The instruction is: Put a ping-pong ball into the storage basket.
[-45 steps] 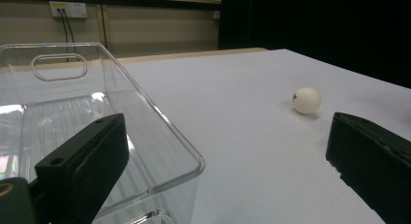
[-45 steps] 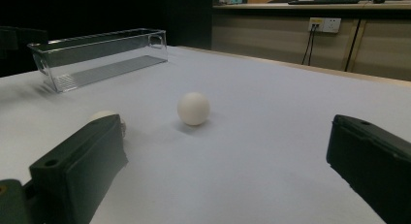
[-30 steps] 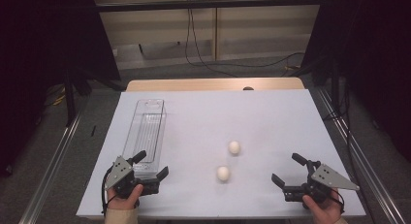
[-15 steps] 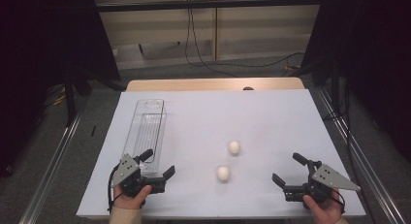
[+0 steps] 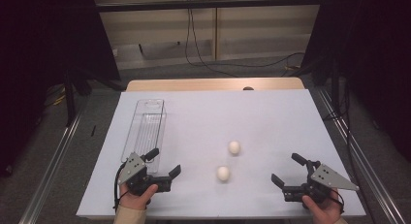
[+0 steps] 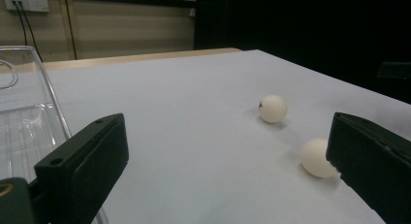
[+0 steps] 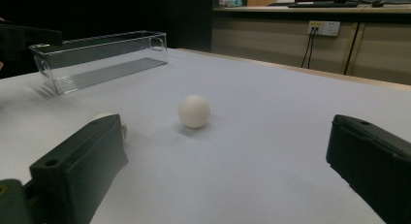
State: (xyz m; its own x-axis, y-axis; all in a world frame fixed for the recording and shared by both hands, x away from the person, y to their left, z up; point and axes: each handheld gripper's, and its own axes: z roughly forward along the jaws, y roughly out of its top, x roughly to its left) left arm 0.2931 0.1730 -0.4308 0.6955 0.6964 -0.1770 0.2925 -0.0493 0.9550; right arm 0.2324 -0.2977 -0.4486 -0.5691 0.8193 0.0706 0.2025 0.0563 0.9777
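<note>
On the white counter (image 5: 271,112): two white balls, one clear bin, two hand-held grippers.

Near ball (image 5: 223,173): lies loose toward the front edge, between the grippers, closer to the left one. Far ball (image 5: 234,147): just behind it and slightly right, apart from it, with a small dark mark seen in the left gripper view (image 6: 273,108).

Handling, judged: both look light, smooth, hard and round; likely to roll at a touch and to squirt from a skewed pinch. Best taken across the widest middle, jaws level on either side, gentle closure.

Bin (image 5: 145,132): long, transparent, open-topped, empty, standing at the left, running front to back.

Left gripper (image 5: 165,168): jaws spread, holding nothing, at the bin's near end, facing the balls. Right gripper (image 5: 288,173): jaws spread, holding nothing, at the front right, well apart from both balls.

Room: bare counter all around the balls; front edge close to the near ball, so a nudge could send it off. Bin walls are the only obstacle.
</note>
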